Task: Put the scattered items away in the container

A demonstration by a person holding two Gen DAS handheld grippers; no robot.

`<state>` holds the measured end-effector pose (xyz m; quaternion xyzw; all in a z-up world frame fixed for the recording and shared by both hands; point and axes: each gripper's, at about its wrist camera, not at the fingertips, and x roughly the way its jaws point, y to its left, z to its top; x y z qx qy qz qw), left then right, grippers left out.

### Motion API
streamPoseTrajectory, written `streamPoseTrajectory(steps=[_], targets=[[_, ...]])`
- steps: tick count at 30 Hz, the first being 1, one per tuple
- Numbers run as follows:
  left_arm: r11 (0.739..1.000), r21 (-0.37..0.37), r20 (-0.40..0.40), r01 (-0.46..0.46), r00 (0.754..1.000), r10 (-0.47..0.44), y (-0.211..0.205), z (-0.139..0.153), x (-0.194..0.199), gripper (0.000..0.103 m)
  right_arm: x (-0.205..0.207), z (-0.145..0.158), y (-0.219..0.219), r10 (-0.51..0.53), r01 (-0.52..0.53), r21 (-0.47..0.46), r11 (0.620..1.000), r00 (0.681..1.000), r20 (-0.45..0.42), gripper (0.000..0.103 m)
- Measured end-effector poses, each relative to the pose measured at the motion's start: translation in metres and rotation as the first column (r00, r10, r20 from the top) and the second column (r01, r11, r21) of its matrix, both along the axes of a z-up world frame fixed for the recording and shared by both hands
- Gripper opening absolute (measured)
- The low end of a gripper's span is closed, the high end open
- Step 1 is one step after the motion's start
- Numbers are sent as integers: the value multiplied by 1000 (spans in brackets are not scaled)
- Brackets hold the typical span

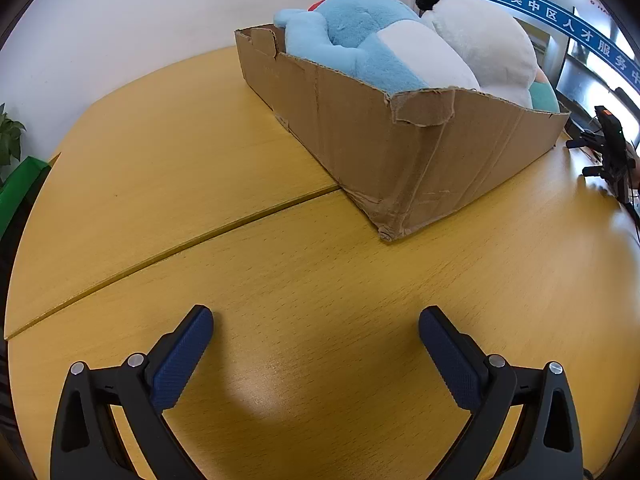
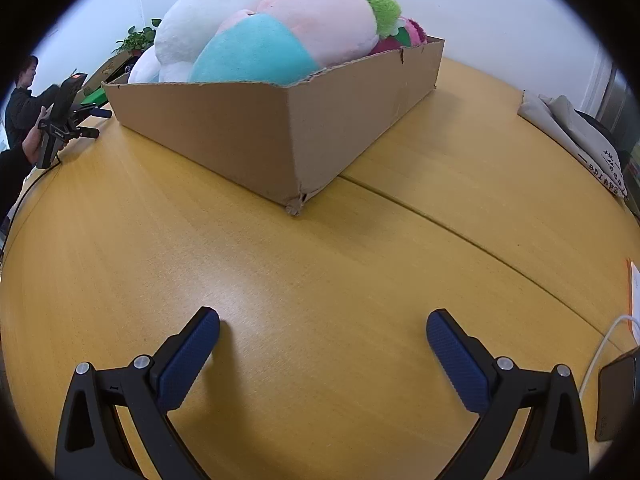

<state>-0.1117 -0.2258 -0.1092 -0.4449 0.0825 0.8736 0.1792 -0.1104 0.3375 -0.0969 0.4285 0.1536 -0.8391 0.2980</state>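
A torn cardboard box stands on the yellow wooden table, filled with plush toys: a blue and white one and a white one. In the right wrist view the box holds white, teal, pink and green plush toys. My left gripper is open and empty above bare table, short of the box. My right gripper is open and empty too. The right gripper also shows at the right edge of the left wrist view, and the left one at the left of the right wrist view.
A seam crosses the table. A phone with a white cable lies at the right edge. A grey cloth bag sits far right. A green thing and a plant are left. A person sits behind.
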Motion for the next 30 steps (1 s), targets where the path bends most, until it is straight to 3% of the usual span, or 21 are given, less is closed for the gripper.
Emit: streamPoseTrajectory(steps=[30], targets=[[1000,2,-1,-4,1000,4,2,-1,8,103,-4,1,-1,0,0,4,1000,1000,-3,103]])
